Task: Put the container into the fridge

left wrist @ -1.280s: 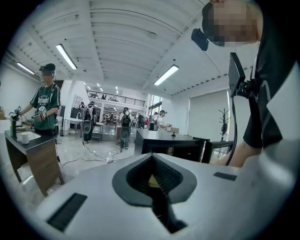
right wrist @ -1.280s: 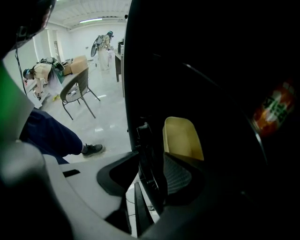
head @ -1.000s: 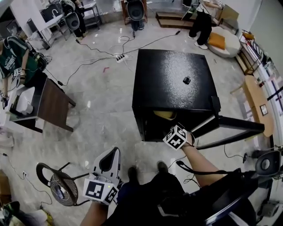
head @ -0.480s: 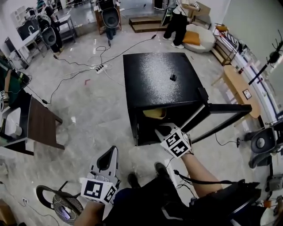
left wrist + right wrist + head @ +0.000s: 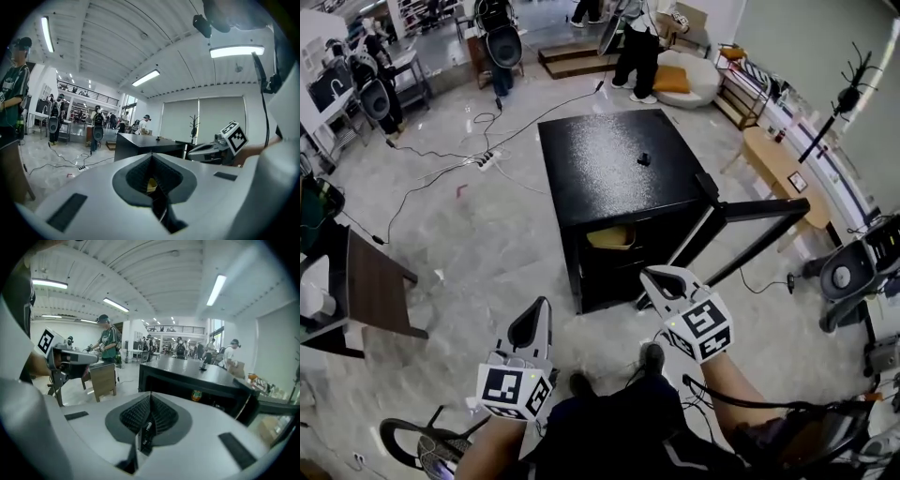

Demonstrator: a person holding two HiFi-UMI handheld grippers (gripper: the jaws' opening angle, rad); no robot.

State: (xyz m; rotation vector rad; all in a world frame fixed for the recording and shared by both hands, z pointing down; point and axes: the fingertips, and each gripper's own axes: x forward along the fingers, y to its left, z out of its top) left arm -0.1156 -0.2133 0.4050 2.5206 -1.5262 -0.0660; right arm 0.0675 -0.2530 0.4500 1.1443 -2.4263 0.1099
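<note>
Pulling right tongs (image 5: 656, 277) back out of the boxy black fridge (image 5: 609, 159) with its speckled top; they've just closed, empty. Yellow tub-shaped container (image 5: 612, 238) sits inside, door (image 5: 750, 211) open. Left tongs (image 5: 539, 314) together, unmoved.

White left gripper (image 5: 540, 314) and right gripper (image 5: 654, 277); dark clothes (image 5: 619, 427); 2 black shoes (image 5: 653, 356).

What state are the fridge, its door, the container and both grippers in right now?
Fridge, standing open.
Fridge door, swung wide open.
Container, sitting inside the fridge.
Left gripper, shut, empty.
Right gripper, jaws just closed, empty.
</note>
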